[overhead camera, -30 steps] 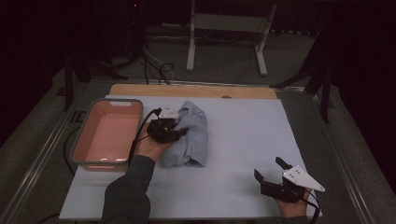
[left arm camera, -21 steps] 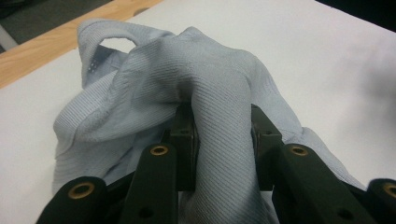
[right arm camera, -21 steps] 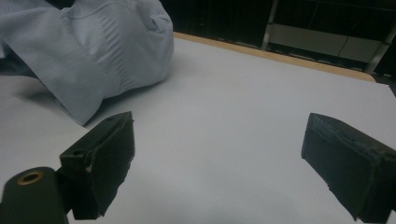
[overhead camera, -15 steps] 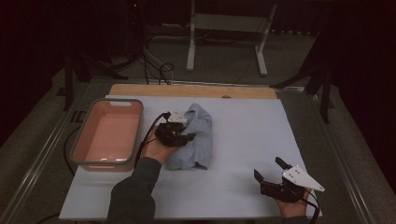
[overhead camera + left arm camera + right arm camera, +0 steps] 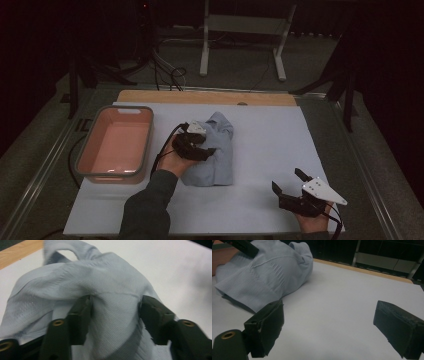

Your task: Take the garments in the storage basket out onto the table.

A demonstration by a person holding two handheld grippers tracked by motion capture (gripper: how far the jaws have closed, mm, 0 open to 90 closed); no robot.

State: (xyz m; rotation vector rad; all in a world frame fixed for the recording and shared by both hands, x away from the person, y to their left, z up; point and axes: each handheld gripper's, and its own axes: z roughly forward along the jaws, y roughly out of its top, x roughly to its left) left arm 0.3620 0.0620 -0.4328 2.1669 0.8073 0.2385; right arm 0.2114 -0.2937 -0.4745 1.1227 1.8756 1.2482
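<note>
With its jaws just opening, the left gripper (image 5: 206,149) has its fingers (image 5: 80,315) spread astride a ridge of the cloth (image 5: 215,150), so it should lift straight off without snagging, while the right gripper (image 5: 290,186) rests wide open.

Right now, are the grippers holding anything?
Nothing is gripped. The left hand-held gripper has just been opening, its jaws loosely straddling a raised fold of the pale blue knitted cloth. The right hand-held gripper is open.

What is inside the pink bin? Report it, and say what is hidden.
The pink bin shows a bare pink floor. Its near wall hides a strip of the floor just behind it. The blue-grey cloth lies outside on the white mat.
</note>
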